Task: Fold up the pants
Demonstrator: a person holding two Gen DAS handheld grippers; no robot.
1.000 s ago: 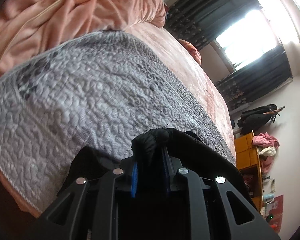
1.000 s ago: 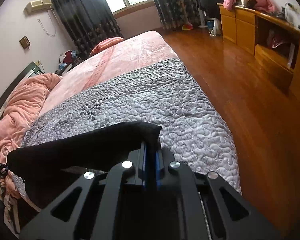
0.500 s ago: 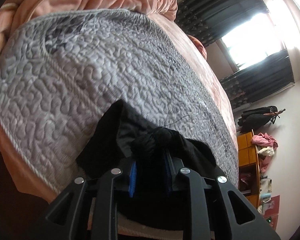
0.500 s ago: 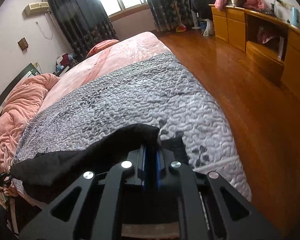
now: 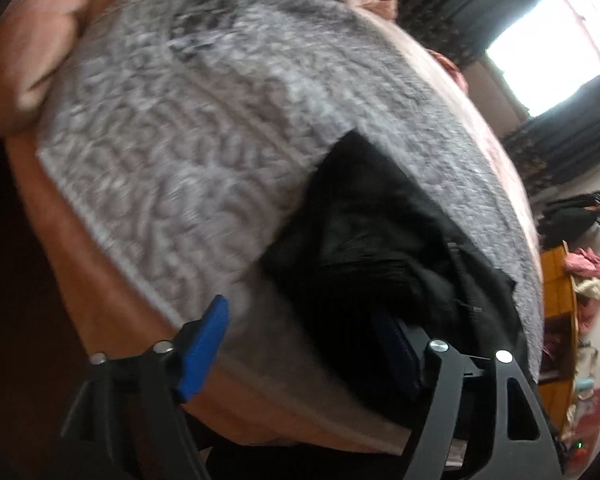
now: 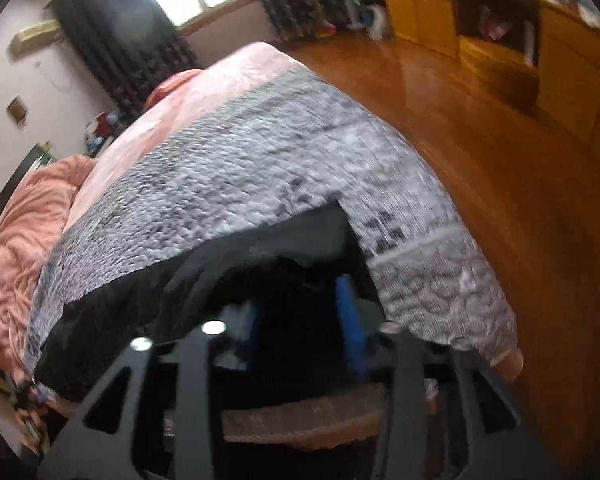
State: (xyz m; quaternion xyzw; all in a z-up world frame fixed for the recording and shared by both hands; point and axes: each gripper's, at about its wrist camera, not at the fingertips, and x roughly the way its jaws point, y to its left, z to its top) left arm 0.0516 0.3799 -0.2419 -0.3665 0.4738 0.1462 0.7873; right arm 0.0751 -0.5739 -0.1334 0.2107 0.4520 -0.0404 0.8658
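Note:
The black pants (image 5: 384, 240) lie on the grey quilted blanket (image 5: 172, 128) near the foot edge of the bed. My left gripper (image 5: 300, 344) is open, its blue pads wide apart, with the pants' bunched end lying by its right finger. In the right wrist view the pants (image 6: 204, 280) stretch as a long black band across the blanket (image 6: 260, 168). My right gripper (image 6: 304, 328) is open, jaws apart over the pants' right end. Both views are motion-blurred.
A pink duvet (image 6: 16, 216) is heaped at the head of the bed. A wooden floor (image 6: 520, 184) lies to the right, with a yellow wooden cabinet (image 6: 500, 40) along the wall. Dark curtains (image 6: 112, 48) flank a bright window.
Both grippers held the pants above the bed, lowered them onto the blanket near its edge, then opened and let go. The pants now lie flat.

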